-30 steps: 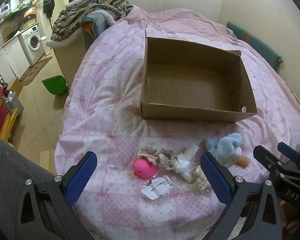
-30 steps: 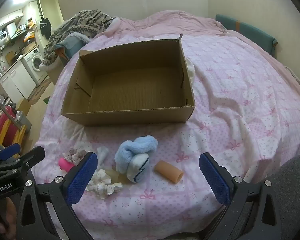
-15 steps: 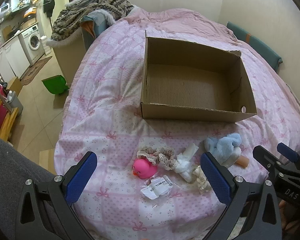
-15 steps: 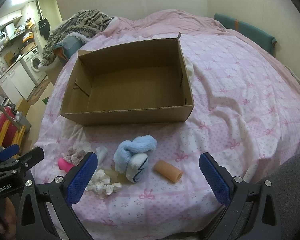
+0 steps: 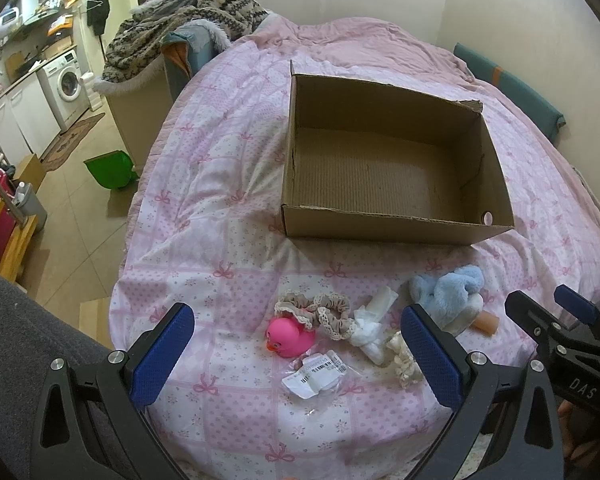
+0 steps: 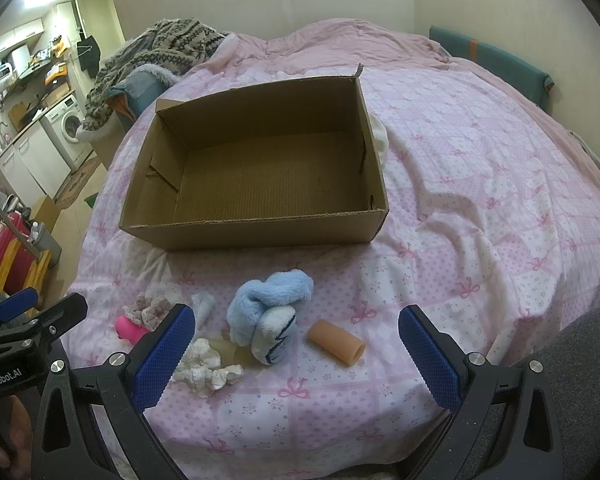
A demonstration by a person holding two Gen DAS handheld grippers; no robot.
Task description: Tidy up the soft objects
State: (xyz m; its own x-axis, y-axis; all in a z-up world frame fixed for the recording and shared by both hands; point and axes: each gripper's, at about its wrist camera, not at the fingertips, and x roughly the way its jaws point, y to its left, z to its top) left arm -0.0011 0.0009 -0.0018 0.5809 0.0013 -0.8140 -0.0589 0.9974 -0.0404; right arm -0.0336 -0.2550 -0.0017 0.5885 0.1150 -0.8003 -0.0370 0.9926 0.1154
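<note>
Pink quilted bed (image 5: 228,184), washing machine (image 5: 66,80)

At my twelve o'clock the cardboard box (image 5: 392,168) looks matt and ribbed; the duck (image 5: 288,334) is glossy, the blue sock (image 6: 270,300) fluffy.

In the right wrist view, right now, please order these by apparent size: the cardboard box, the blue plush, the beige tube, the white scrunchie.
1. cardboard box, by far the largest.
2. blue plush.
3. white scrunchie and beige tube: they look alike in size, so I do not rank them.
</note>
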